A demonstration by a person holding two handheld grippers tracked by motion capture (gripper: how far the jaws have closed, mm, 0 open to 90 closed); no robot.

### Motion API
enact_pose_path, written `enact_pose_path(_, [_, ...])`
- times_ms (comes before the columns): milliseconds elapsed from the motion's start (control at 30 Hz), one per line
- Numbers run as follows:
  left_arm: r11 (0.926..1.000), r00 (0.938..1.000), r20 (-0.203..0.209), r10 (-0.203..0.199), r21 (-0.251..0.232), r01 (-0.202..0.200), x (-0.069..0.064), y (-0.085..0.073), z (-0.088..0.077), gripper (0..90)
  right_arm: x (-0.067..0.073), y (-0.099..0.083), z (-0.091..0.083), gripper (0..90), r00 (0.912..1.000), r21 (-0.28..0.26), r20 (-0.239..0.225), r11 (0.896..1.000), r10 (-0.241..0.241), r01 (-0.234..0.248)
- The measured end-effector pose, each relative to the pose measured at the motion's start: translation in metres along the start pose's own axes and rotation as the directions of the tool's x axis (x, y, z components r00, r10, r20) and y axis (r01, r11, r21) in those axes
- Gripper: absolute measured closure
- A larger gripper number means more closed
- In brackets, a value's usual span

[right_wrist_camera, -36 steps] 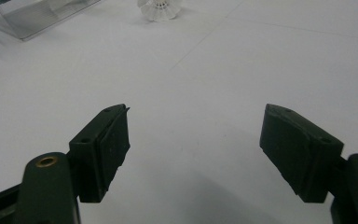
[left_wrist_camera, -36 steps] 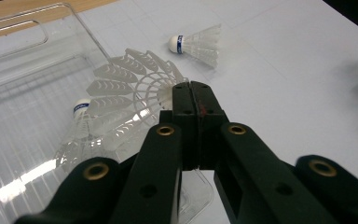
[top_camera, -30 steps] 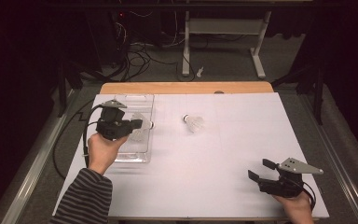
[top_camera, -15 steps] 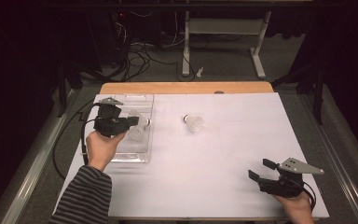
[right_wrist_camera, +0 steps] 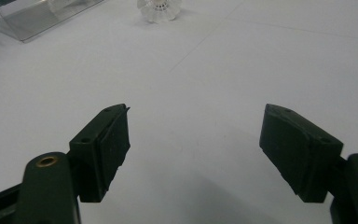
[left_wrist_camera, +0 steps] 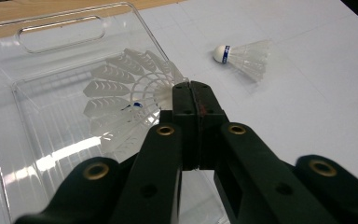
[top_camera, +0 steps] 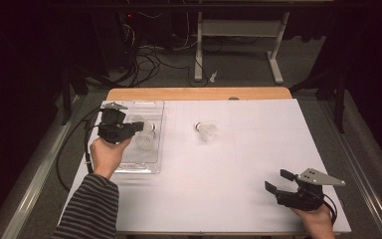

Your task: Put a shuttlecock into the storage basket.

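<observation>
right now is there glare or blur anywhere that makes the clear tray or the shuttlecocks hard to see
High view: dark surroundings, white table evenly lit, clear tray faint. Left gripper view: glare streaks on the tray floor; left gripper shut on the edge of a shuttlecock, sharp; second shuttlecock slightly soft. Right gripper view: open right gripper crisp; that shuttlecock and the tray corner blurred.

I see the tray [top_camera: 151,112] at the far left of the surface [top_camera: 238,164], one shuttlecock [left_wrist_camera: 121,93] inside it. The left gripper [top_camera: 138,127] sits over the tray. A second shuttlecock [top_camera: 206,131] lies on the surface right of the tray, mid-surface. The right gripper [top_camera: 277,182] is at the near right corner, well apart from both.
</observation>
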State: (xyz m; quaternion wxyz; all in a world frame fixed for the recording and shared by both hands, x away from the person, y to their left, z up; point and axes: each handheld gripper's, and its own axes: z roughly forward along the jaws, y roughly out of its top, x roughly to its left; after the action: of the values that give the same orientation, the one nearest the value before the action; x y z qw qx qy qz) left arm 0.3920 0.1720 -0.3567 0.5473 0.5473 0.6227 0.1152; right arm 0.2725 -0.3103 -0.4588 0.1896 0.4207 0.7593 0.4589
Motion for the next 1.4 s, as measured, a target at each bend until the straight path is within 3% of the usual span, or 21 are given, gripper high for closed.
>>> enact_pose_path(267, [1.0, 0.9996, -0.027, 0.006, -0.002, -0.006, 0.004, 0.0, 0.006, 89.6, 0.0, 0.0, 0.0, 24.6, 1.0, 0.0, 0.0, 1.0, 0.0, 0.0])
enact_pose_path(1400, [0.9991, 0.9934, -0.107, -0.042, 0.001, 0.042, 0.027, 0.003, 0.031, 89.6, 0.0, 0.0, 0.0, 24.6, 1.0, 0.003, -0.003, 1.0, 0.001, -0.001])
